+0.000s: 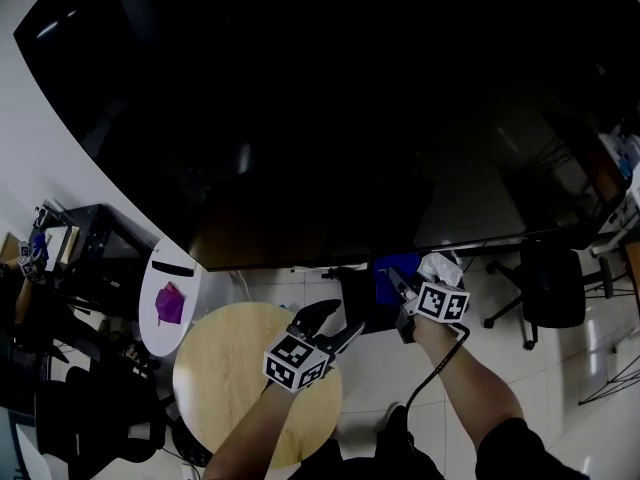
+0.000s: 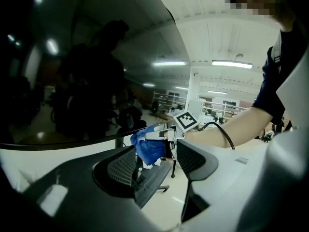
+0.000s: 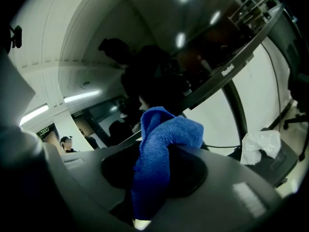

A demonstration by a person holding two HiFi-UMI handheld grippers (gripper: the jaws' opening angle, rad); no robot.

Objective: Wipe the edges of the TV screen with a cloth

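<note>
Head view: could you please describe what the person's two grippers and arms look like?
The left gripper and right gripper are black, each carrying a white cube with black square markers. The left's pads are grid-textured. A black cable trails from the right gripper. A dark sleeve covers the right upper arm.

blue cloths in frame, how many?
1: the blue cloth, clamped in the right gripper near the TV bottom edge. Others could be hidden out of view.
</note>
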